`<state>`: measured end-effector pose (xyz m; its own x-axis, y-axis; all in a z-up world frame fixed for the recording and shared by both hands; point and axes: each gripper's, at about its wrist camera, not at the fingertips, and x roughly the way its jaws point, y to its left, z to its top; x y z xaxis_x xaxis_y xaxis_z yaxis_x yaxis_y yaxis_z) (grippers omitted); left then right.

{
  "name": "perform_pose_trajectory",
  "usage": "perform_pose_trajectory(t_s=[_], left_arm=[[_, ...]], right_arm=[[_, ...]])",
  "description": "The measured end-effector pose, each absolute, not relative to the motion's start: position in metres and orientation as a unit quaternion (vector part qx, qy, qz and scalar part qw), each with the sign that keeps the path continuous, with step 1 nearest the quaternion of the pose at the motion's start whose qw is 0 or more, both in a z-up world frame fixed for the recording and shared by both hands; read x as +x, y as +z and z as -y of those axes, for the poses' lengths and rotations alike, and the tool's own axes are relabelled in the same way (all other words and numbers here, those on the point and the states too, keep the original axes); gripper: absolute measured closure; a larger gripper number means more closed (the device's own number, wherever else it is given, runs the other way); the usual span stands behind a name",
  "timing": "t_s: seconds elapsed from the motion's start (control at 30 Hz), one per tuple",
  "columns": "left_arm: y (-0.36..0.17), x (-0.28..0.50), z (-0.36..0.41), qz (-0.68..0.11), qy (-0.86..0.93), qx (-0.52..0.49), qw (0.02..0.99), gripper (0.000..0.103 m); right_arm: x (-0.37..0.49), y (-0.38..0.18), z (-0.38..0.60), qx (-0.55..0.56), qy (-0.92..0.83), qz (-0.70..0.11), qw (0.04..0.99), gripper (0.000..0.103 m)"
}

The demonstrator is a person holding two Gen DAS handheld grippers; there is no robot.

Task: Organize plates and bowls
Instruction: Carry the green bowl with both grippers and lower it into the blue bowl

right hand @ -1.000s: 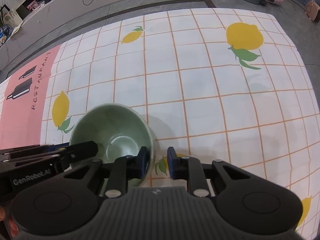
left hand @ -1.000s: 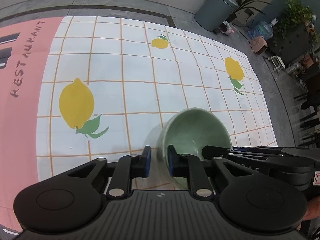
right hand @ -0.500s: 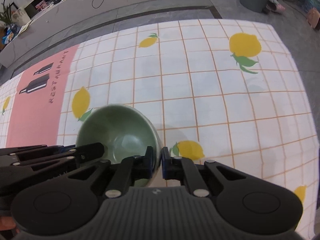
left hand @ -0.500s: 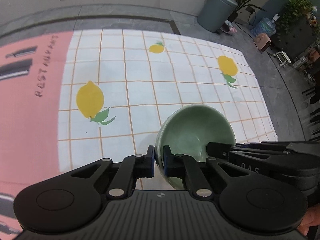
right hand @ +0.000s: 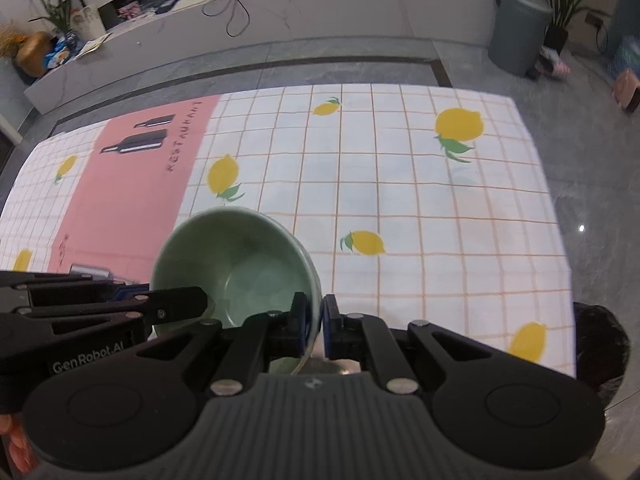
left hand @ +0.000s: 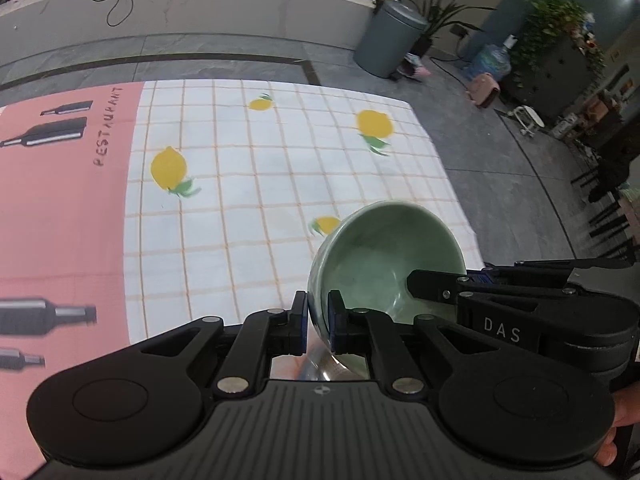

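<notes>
A pale green bowl hangs in the air well above the tablecloth. My left gripper is shut on its left rim. My right gripper is shut on the opposite rim of the same bowl. Each gripper's black fingers show in the other's view, the right one reaching in from the right, the left one from the left. The bowl is empty and tilted a little. No plates or other bowls show.
A white checked tablecloth with lemon prints and a pink "RESTAURANT" panel covers the table below. Beyond the table edge is grey floor, a grey bin, plants and a long low counter.
Both grippers closed on the bowl's rim and lifted it together. The table now lies much farther below and more of the room shows.
</notes>
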<state>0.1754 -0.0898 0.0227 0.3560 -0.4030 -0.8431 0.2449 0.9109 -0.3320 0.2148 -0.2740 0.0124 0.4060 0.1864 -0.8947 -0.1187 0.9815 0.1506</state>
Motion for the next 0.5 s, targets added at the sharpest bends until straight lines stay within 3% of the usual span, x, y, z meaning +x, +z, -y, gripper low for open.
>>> perform_pose_trajectory(t_s=[0.5], left_arm=[[-0.005,0.117,0.117,-0.57,-0.204,-0.043,0.795,0.092]], right_arm=[[0.147,-0.011,0.298,0.039,0.089,-0.562,0.821,0.098]])
